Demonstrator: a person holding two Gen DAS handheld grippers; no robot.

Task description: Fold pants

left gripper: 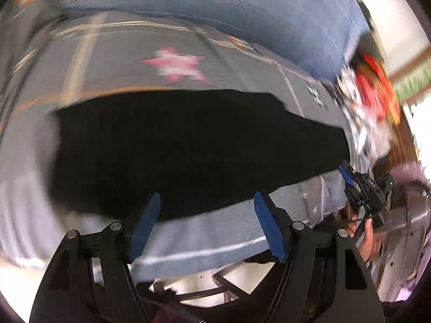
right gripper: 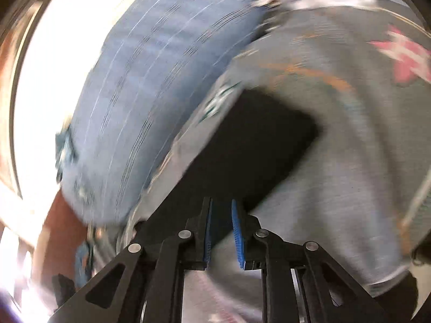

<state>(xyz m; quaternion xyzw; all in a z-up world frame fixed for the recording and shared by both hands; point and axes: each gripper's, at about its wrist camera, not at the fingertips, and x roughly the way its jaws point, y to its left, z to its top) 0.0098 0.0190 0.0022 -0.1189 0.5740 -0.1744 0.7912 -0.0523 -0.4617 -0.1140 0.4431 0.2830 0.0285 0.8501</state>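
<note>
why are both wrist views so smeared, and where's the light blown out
Left wrist view: motion streaks smear the blue cushion and pink star; the black pants show as a featureless dark mass; the left gripper stays sharp. Right wrist view: heavier streaking, window glare blown white at left; the right gripper stays crisp.

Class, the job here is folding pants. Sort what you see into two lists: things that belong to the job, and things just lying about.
Belongs to the job:
black pants
left hand-held gripper
right hand-held gripper

Just lying about:
grey bedspread with a pink star
blue striped pillow
red and white clutter
</note>
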